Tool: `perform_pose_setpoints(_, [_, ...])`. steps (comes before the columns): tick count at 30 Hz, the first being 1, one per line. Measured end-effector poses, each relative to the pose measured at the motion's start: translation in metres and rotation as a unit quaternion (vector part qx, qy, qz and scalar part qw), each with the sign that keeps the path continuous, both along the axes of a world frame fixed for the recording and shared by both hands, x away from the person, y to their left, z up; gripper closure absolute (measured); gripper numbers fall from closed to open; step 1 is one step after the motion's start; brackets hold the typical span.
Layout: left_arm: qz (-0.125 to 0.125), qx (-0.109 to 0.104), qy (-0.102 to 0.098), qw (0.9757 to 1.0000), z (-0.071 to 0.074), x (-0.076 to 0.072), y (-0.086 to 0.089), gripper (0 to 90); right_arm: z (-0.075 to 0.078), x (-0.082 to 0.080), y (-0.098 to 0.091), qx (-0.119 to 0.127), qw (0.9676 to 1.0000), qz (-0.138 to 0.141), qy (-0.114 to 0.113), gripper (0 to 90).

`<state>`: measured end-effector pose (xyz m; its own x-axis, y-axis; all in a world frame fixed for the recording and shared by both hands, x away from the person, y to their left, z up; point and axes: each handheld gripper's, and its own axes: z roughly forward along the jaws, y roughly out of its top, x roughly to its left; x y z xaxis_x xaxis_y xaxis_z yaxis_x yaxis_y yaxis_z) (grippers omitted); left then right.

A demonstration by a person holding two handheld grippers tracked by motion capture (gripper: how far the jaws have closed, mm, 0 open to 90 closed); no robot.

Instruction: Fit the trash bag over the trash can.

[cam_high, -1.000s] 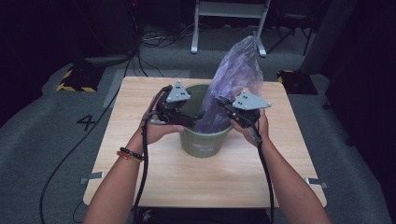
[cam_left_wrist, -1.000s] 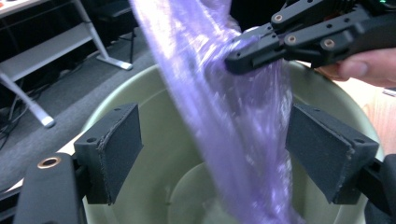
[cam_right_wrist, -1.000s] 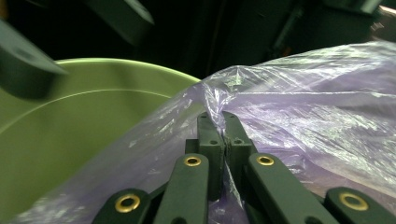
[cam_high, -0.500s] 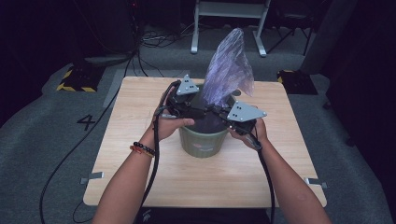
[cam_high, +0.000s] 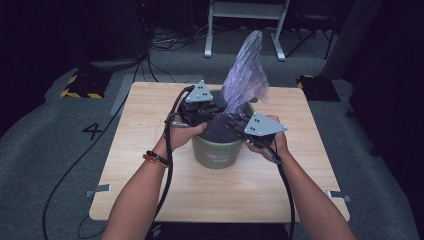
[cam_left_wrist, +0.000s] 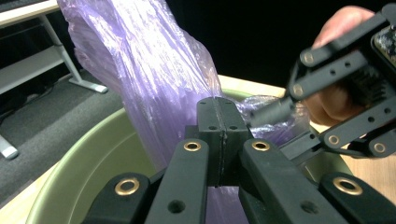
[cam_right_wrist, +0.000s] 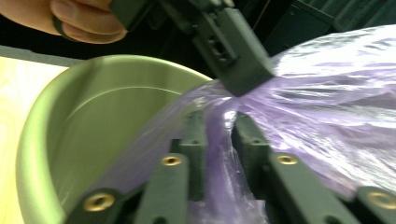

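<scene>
Left gripper point(cam_left_wrist: 218, 140) clamped tight — right gripper point(cam_right_wrist: 219, 140) jaws just parting

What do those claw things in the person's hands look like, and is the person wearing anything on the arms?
Each gripper, left gripper and right gripper, is black, with two flat-sided jaws, brass-coloured rivets and a grey three-cornered plate on top. A black cable trails from each. The arms are bare, no sleeves, with a beaded bracelet on the left wrist.
</scene>
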<state>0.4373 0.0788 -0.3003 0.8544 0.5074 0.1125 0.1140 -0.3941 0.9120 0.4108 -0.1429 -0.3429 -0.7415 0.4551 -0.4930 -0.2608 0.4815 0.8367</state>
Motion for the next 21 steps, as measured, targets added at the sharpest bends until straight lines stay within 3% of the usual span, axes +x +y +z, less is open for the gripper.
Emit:
perform_pose_setpoints(1, [0.001, -0.005, 0.001, 1.0000, -0.002, -0.001, 0.001, 90.0, -0.001, 0.000, -0.003, 0.002, 0.9999, -0.011, 0.002, 64.6])
perform_pose_setpoints(4, [0.004, -0.004, -0.008, 1.0000, -0.003, -0.003, 0.003, 90.0, -0.002, 0.001, -0.007, 0.010, 0.9996, -0.026, 0.004, 59.5])
perform_pose_setpoints(6, [0.004, -0.012, -0.010, 0.9999, -0.004, -0.005, 0.005, 90.0, -0.002, 0.002, -0.015, 0.035, 0.9980, -0.051, 0.010, 47.2])
perform_pose_setpoints(8, [0.005, -0.014, -0.022, 0.9997, -0.006, -0.008, 0.006, 90.0, -0.001, 0.003, -0.018, 0.044, 0.9974, -0.056, 0.013, 45.8])
perform_pose_setpoints(10, [0.004, -0.017, -0.031, 0.9994, -0.008, -0.011, 0.006, 90.0, 0.002, 0.007, -0.030, 0.074, 0.9948, -0.065, 0.025, 40.0])
perform_pose_setpoints(11, [0.002, -0.017, -0.036, 0.9992, -0.010, -0.013, 0.006, 90.0, 0.002, 0.007, -0.030, 0.074, 0.9948, -0.065, 0.025, 40.0])
perform_pose_setpoints(12, [0.003, -0.009, -0.042, 0.9991, -0.013, -0.016, 0.005, 90.0, 0.004, 0.011, -0.037, 0.090, 0.9927, -0.064, 0.048, 36.4])
perform_pose_setpoints(13, [0.003, -0.009, -0.042, 0.9991, -0.013, -0.016, 0.005, 90.0, 0.004, 0.011, -0.037, 0.090, 0.9927, -0.064, 0.048, 36.4])
perform_pose_setpoints(15, [0.003, -0.001, -0.041, 0.9992, -0.017, -0.017, 0.005, 90.0, 0.004, 0.015, -0.044, 0.095, 0.9912, -0.067, 0.064, 35.3])
perform_pose_setpoints(17, [0.006, 0.003, -0.040, 0.9992, -0.021, -0.016, 0.006, 90.0, 0.005, 0.019, -0.053, 0.102, 0.9885, -0.060, 0.094, 34.5])
perform_pose_setpoints(18, [0.010, 0.006, -0.040, 0.9991, -0.022, -0.016, 0.006, 90.0, 0.005, 0.019, -0.053, 0.102, 0.9885, -0.060, 0.094, 34.5])
perform_pose_setpoints(20, [0.015, 0.009, -0.039, 0.9991, -0.025, -0.015, 0.008, 90.0, 0.004, 0.018, -0.057, 0.105, 0.9877, -0.045, 0.106, 33.9])
perform_pose_setpoints(21, [0.017, 0.013, -0.041, 0.9989, -0.025, -0.015, 0.009, 90.0, 0.005, 0.016, -0.059, 0.108, 0.9871, -0.020, 0.117, 33.2])
